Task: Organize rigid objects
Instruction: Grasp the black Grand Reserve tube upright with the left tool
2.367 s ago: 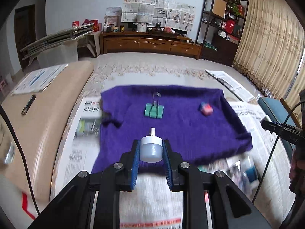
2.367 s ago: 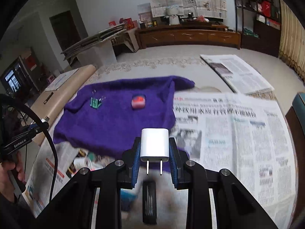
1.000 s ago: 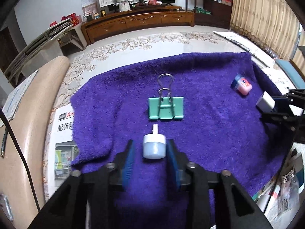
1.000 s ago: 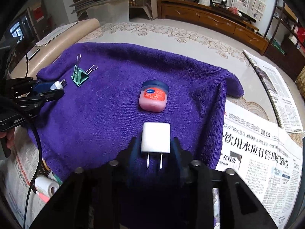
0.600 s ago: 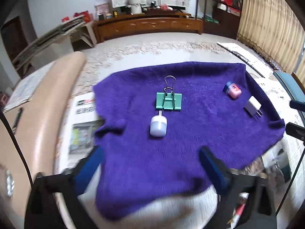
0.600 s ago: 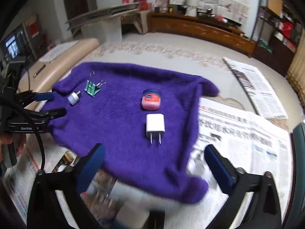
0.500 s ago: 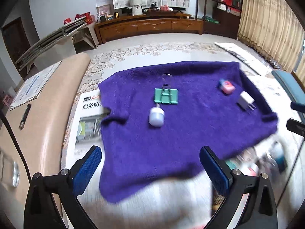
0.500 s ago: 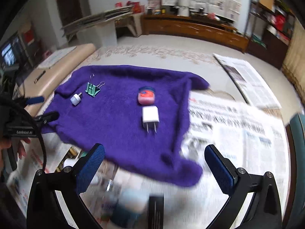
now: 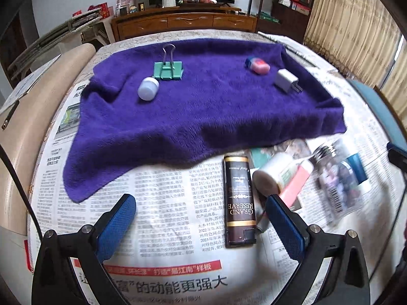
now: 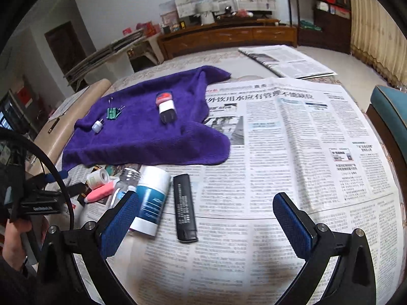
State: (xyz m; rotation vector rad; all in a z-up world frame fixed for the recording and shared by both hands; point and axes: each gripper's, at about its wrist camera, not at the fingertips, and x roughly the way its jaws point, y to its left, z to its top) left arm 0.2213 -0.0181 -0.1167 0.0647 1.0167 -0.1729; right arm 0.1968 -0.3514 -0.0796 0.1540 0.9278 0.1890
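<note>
A purple towel point(image 9: 203, 117) point(image 10: 142, 137) holds a green binder clip point(image 9: 168, 70) point(image 10: 112, 113), a small white USB plug light point(image 9: 148, 89) point(image 10: 97, 126), a pink jar with a blue lid point(image 9: 257, 64) point(image 10: 164, 97) and a white charger point(image 9: 286, 80) point(image 10: 166, 110). On the newspaper nearer me lie a dark lighter point(image 9: 239, 203) point(image 10: 184, 207), a white and blue bottle point(image 10: 151, 200) point(image 9: 354, 172), a white tape roll point(image 9: 276, 175) point(image 10: 98, 176), a pink item point(image 9: 296, 183) point(image 10: 99, 193) and a light bulb point(image 10: 129, 175). My left gripper point(image 9: 203, 221) and right gripper point(image 10: 206, 221) are open and empty.
Newspaper point(image 10: 292, 152) covers the table to the right of the towel. A beige padded edge point(image 9: 17, 117) runs along the left. A teal chair point(image 10: 389, 111) stands at the right. A wooden cabinet point(image 9: 183, 23) is far behind.
Both grippers let go of the plug light and the charger on the towel, opened wide and drew back towards the loose items on the newspaper.
</note>
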